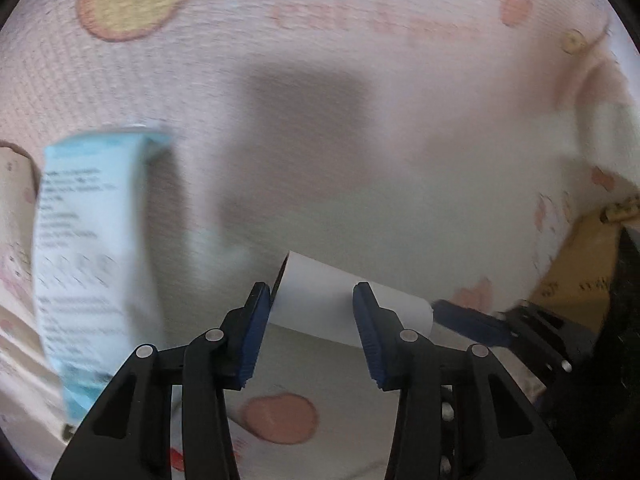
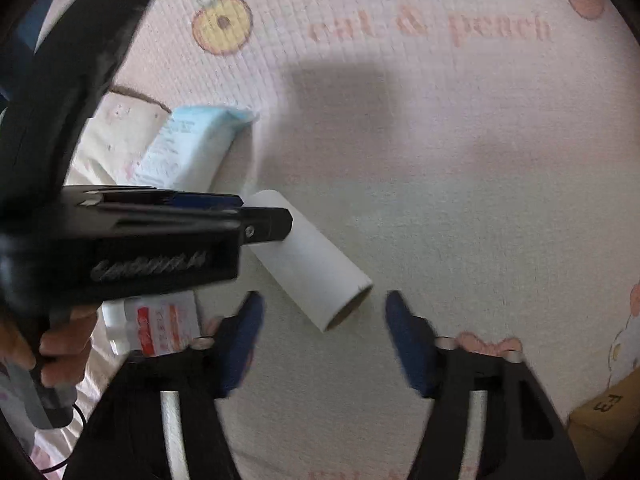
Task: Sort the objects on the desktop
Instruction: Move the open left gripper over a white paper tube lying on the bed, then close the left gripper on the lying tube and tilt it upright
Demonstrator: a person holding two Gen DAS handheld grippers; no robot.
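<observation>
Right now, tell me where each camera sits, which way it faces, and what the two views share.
Left wrist: sits on the left gripper, looks steeply down at the printed mat; its fingers flank a white tube, the other gripper's tip at right.
Right wrist: sits on the right gripper, looks down at the mat; the left gripper and a hand show at left.
Shared: the tube, the blue packet, the mat.

Roll at the middle of the mat, packet off to ten o'clock

In the right wrist view the paper roll point(image 2: 310, 258) lies on the mat point(image 2: 460, 168) covering the bench; the packet point(image 2: 192, 148) lies near it at ten o'clock, a small labelled box point(image 2: 162, 330) at seven o'clock, and the left gripper point(image 2: 264, 216) straddles the roll's far end.
</observation>
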